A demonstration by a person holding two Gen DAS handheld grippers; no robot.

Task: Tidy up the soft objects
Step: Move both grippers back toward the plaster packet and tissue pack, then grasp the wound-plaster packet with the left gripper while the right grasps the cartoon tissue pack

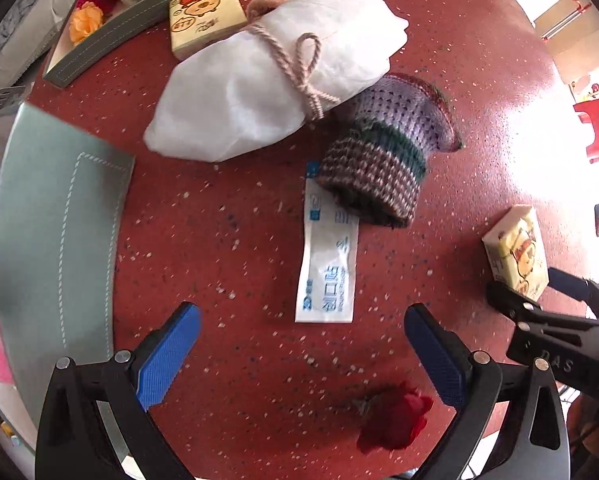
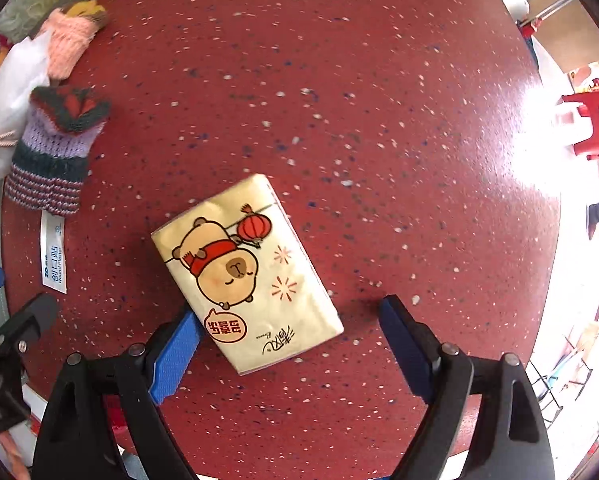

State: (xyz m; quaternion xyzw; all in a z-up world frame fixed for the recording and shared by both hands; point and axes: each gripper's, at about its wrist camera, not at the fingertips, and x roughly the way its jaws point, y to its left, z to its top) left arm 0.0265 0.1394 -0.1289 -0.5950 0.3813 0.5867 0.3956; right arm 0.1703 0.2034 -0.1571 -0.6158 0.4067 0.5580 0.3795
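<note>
- Both hand-held grippers point down over the red speckled round table [image 2: 339, 80].
- Right gripper [image 2: 289, 334]: blue-padded jaws spread wide, nothing held. The yellow tissue pack with a cartoon bear print [image 2: 247, 272] lies flat on the table, its near end between the jaws; the left pad looks about touching the pack's edge, the right pad stands clear. No squeeze yet.
- Left gripper [image 1: 301, 338]: jaws released, empty. The white flat wound-plaster packet [image 1: 327, 272] lies just ahead of the fingertips, its far end tucked under the striped knitted cuff in purple, green and brown [image 1: 383, 156].
- White soft bundle tied with pink yarn [image 1: 267, 92] rests against the knit piece, a pink knit item poking out behind it.
- Second yellow tissue pack [image 1: 207, 16] sits beside the grey stitched bin [image 1: 99, 56], which already holds an orange fabric flower [image 1: 85, 20] and other fluffy items.
- Red fabric flower [image 1: 395, 416] loose on the table near the left gripper's base.
- Judgement: early to mid stage. Some soft things are binned; both tissue packs, plaster packet, knit cuff, bundle and red flower are still out.
- Likely next: right closes on the tissue pack.
</note>
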